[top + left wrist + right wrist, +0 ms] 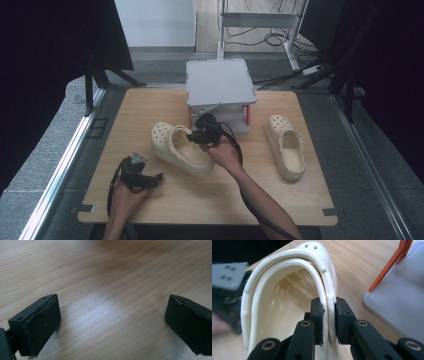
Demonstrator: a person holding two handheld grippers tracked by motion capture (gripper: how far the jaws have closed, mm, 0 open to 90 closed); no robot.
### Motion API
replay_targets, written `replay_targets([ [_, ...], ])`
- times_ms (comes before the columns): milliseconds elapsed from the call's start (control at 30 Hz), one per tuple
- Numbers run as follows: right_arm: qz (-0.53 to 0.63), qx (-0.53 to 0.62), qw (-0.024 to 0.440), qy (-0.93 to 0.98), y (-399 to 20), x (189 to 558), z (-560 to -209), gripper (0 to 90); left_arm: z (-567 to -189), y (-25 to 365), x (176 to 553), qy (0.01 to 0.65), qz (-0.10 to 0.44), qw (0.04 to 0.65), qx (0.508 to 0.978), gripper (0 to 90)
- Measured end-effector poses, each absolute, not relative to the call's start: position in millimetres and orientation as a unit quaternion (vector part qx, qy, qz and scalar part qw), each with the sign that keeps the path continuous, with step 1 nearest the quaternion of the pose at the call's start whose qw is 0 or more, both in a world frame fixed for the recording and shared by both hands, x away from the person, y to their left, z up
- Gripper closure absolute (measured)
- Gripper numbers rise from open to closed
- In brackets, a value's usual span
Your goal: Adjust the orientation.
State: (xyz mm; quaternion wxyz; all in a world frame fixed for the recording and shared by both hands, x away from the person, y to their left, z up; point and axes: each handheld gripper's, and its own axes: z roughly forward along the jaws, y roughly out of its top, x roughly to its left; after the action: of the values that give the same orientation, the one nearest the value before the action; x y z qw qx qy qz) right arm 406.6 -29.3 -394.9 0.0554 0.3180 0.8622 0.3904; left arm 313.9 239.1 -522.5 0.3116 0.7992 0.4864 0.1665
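Two cream clogs lie on the wooden table (150, 107). One clog (180, 147) sits just in front of the grey stand (220, 82) that occupies the table's far middle; the second clog (286, 146) rests well apart from the first, in front of the stand and off to its right side.

The right gripper (202, 135) is clamped on the side wall of the nearer clog (287, 302). The right gripper view makes this plain: its two black pads pinch the rim of the shoe's wall between them, narrow, with the dimpled insole visible beyond. That view also shows an orange leg (390, 266) of the stand and its grey base.

There are two grippers. The left gripper (150, 179) hovers in front of the stand, near the table's front edge and to the left of the held clog. The left gripper view shows its jaws spread wide apart with bare wood grain (107, 277) between them, holding nothing.
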Motion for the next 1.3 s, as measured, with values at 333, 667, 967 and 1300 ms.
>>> replay_targets([
  [333, 0.408, 0.305, 0.023, 0.860, -72, 354, -390, 78.2, -523, 262, 312, 0.500, 0.170, 0.308, 0.792, 0.4],
  [667, 0.410, 0.305, -0.007, 0.860, -91, 307, -421, 78.1, -523, 282, 311, 0.519, 0.179, 0.301, 0.779, 0.4],
  [967, 0.396, 0.317, -0.002, 0.862, -101, 287, -454, 77.7, -523, 281, 312, 0.521, 0.179, 0.303, 0.778, 0.4],
  [1300, 0.376, 0.286, 0.010, 0.881, -110, 290, -456, 50.1, -523, 281, 312, 0.522, 0.179, 0.302, 0.777, 0.3],
])
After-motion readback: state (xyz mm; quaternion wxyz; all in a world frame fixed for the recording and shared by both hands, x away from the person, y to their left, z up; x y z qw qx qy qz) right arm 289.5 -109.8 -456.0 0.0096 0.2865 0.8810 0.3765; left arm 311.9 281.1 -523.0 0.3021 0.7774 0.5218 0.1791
